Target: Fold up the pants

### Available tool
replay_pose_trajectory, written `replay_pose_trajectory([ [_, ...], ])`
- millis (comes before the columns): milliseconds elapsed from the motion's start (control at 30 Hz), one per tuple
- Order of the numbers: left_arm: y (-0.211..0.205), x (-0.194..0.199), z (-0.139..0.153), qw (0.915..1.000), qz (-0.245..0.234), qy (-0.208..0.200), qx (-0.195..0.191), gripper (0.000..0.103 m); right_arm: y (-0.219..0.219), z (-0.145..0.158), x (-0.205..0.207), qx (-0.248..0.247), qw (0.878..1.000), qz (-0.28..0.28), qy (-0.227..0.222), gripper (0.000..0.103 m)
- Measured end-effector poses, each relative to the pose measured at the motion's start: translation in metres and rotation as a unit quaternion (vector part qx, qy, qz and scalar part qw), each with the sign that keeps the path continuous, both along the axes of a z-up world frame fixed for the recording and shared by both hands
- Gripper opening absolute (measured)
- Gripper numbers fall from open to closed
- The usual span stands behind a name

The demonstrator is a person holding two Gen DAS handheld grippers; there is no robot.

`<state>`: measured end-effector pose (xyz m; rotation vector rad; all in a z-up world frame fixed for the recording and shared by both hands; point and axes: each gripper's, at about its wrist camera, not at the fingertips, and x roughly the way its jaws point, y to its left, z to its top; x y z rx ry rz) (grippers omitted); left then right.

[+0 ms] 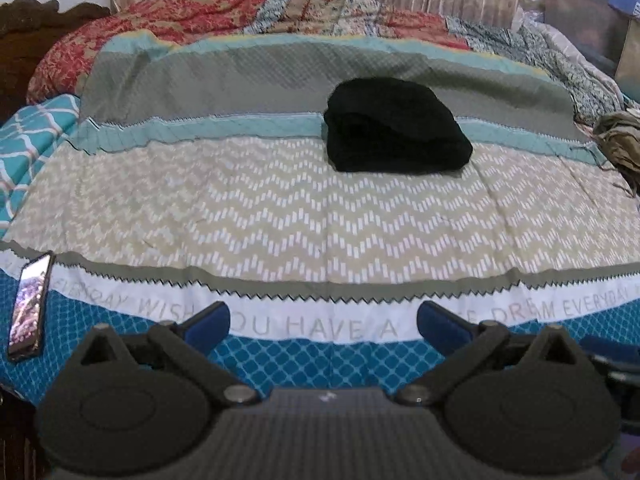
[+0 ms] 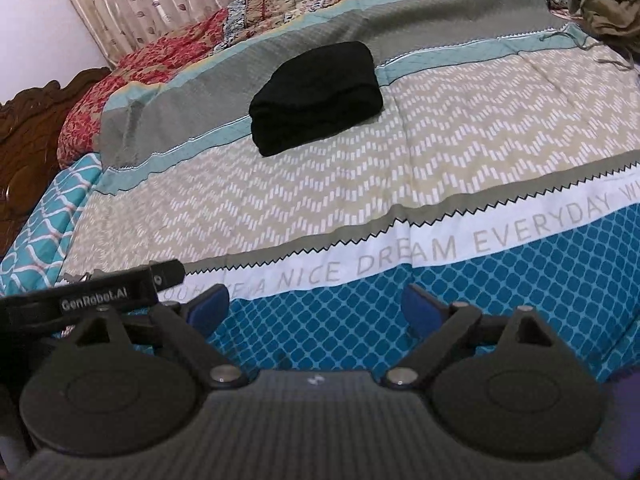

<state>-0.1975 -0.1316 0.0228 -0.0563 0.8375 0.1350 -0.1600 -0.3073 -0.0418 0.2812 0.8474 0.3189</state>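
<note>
Far ahead of left gripper (image 1: 324,322) and right gripper (image 2: 316,306): black pants (image 1: 394,126) sitting folded on bed cover (image 1: 280,216). Both standing wide open, holding nothing. Risk: soft stack slumping open; poking again messing folds.

A folded black fabric bundle of pants (image 1: 394,126) lies mid-bed on the striped, chevron-patterned quilted bedspread (image 1: 280,216). A dark rectangular smartphone (image 1: 30,306) rests at its near-left edge; crumpled olive-green cloth (image 2: 604,4) sits far right.
</note>
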Motion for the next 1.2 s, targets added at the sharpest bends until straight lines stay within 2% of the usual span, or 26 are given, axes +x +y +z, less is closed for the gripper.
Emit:
replay_pose_trajectory([
  [267, -0.003, 0.002, 0.012, 0.9976, 0.020, -0.028, 0.060, 0.103, 0.004, 0.005, -0.002, 0.000, 1.000, 0.000, -0.015, 0.094],
  [600, -0.003, 0.004, 0.026, 0.9964, 0.026, -0.047, 0.065, 0.103, -0.008, 0.025, 0.002, 0.025, 0.999, 0.006, -0.022, 0.095],
  [1200, -0.005, 0.002, 0.027, 0.9936, 0.036, -0.048, 0.096, 0.103, -0.005, 0.031, -0.001, 0.025, 0.999, 0.020, -0.030, 0.095],
])
